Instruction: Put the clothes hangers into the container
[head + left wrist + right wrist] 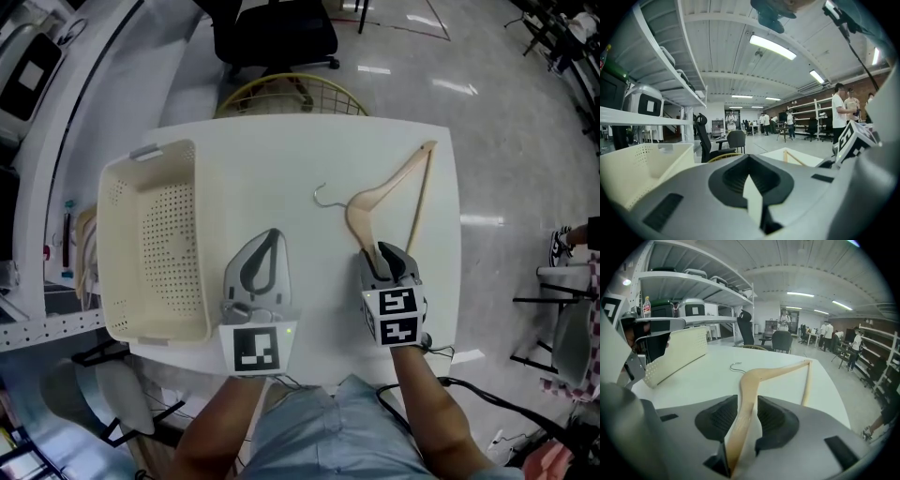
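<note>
1. Where the right gripper (382, 251) is pointed down at the white table (281, 155), its jaws are spread wide. One arm of the wooden clothes hanger (750, 380) is seen lying between them. A gap is left beside that arm, so it is not squeezed.
2. The rest of the hanger is laid flat on the table beyond the jaws. Its metal hook (323, 197) is turned towards the basket side.
3. The left gripper (270, 234) is held beside the right one, nearer the basket. Its jaws are closed together, and nothing is held in them.
4. The cream basket (169, 234), dotted with small holes, is set at the table's left edge, apart from the hanger.
5. A black office chair (272, 28) is seen past the table's far side.
</note>
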Motion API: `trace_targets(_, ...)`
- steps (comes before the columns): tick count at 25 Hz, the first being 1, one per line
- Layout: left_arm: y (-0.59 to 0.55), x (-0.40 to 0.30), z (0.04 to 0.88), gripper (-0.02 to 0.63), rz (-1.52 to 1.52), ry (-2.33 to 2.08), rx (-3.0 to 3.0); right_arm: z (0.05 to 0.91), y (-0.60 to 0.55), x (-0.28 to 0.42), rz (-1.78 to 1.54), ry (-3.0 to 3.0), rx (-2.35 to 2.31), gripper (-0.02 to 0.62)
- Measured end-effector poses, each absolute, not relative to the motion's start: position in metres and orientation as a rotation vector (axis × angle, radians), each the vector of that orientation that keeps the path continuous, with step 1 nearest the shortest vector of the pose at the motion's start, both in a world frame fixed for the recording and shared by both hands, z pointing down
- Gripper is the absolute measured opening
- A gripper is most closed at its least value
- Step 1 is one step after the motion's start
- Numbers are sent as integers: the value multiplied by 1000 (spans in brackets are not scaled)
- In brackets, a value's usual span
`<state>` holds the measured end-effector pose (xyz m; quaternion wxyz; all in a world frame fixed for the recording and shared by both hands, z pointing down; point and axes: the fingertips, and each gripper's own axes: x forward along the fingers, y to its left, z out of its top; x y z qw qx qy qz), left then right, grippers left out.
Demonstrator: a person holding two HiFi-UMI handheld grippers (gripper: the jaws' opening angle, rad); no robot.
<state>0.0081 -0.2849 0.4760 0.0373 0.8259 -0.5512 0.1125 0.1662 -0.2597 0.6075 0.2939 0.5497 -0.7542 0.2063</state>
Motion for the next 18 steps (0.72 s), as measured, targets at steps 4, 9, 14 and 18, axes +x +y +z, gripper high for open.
trace_targets(4, -290, 5, 481, 11, 356, -1688, 2535, 619, -259, 160, 552, -1923, 1384, 127)
trace_targets(9, -290, 4, 484, 11, 358, -1687, 2523, 624, -259, 162, 633, -1900, 1371, 116)
trace_targets(14, -287, 6, 479, 11, 349, -1691, 2522, 619, -261, 169, 674, -1901, 1401, 89)
trace_targets(18, -283, 7, 470, 11, 339, -1718, 2525, 602, -265, 166, 685, -1968, 1439, 88)
